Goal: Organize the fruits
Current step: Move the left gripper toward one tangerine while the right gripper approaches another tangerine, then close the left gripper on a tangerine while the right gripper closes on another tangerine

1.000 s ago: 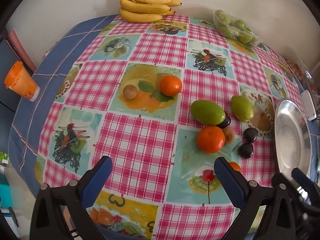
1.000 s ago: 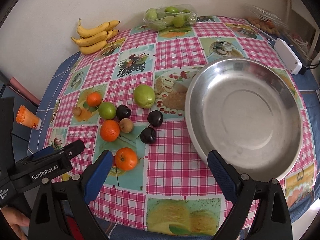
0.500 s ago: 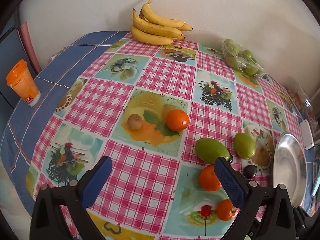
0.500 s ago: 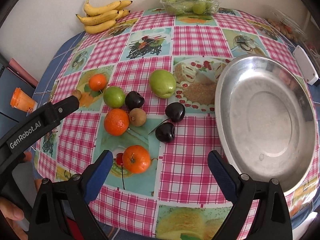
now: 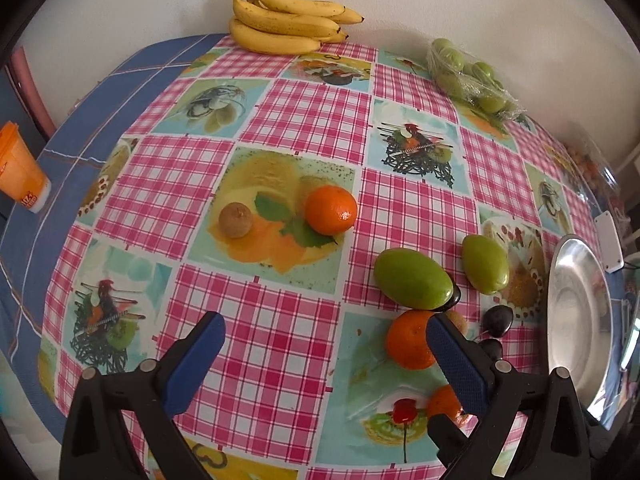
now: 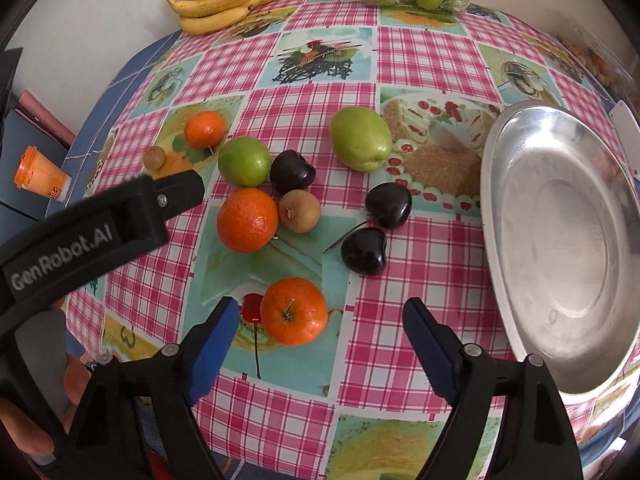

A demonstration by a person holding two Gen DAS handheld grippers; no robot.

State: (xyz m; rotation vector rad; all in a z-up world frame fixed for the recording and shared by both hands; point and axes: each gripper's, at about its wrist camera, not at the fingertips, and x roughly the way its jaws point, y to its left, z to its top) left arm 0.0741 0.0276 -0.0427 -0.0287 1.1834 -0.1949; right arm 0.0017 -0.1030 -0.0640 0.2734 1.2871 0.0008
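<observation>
Loose fruit lies on the checked tablecloth. In the right wrist view, my right gripper (image 6: 318, 328) is open and empty, with a near orange (image 6: 294, 311) between its fingers' line. Beyond lie another orange (image 6: 247, 219), a kiwi (image 6: 300, 211), two green fruits (image 6: 361, 138) (image 6: 245, 161) and dark plums (image 6: 363, 251). An empty metal bowl (image 6: 568, 312) stands at the right. My left gripper (image 5: 324, 342) is open and empty above the cloth, facing a far orange (image 5: 331, 209) and a small kiwi (image 5: 235, 220).
A bunch of bananas (image 5: 288, 24) and a wrapped tray of green fruit (image 5: 468, 76) lie by the back wall. An orange cup (image 5: 20, 172) stands off the table's left edge. A white box (image 5: 610, 248) lies beyond the bowl.
Both grippers have moved forward and lower toward the fruit. The right gripper now has the near orange close in front of its fingers. The left gripper faces further left.
</observation>
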